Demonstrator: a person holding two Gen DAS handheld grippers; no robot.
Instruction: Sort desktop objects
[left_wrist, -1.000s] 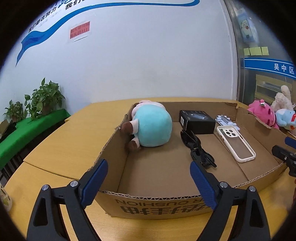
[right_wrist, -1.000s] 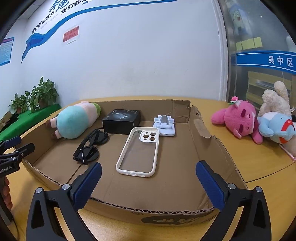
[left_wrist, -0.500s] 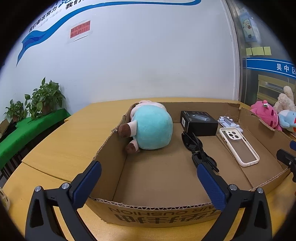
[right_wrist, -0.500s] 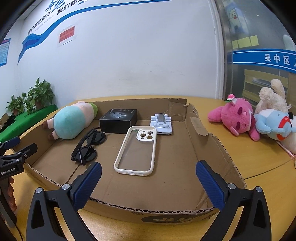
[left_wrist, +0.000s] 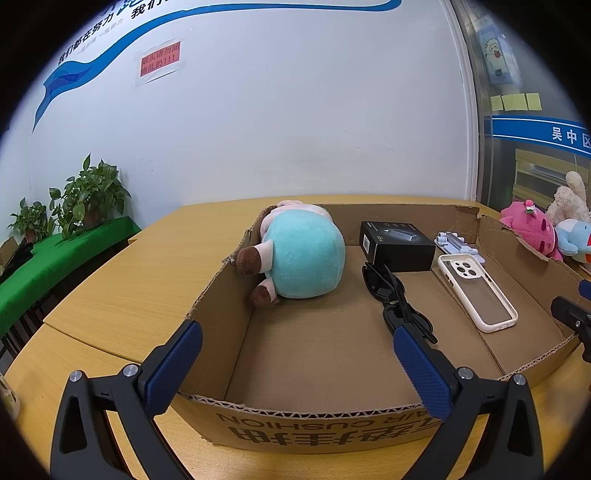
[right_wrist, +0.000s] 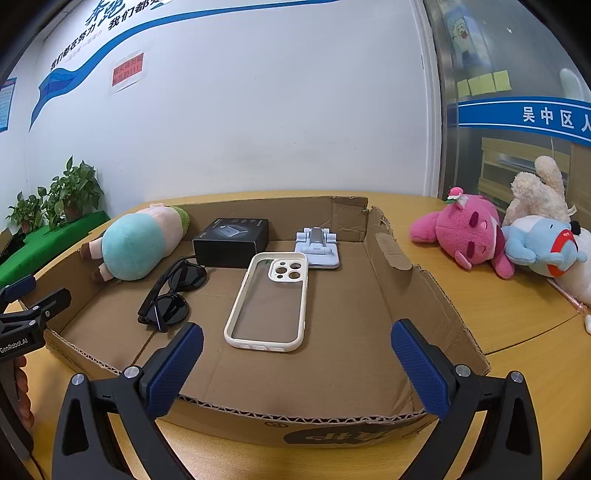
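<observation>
Hovering at the near wall of the box (right_wrist: 384, 236), both the left gripper (left_wrist: 297, 347) and the right gripper (right_wrist: 297, 347) stand wide and empty, apparently between picks, since doll (left_wrist: 304, 254), glasses (right_wrist: 171, 291) and case (right_wrist: 269, 299) already lie inside the box.

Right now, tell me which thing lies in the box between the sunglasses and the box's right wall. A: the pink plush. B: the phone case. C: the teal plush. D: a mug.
B: the phone case lies flat on the box floor, right of the sunglasses.
</observation>
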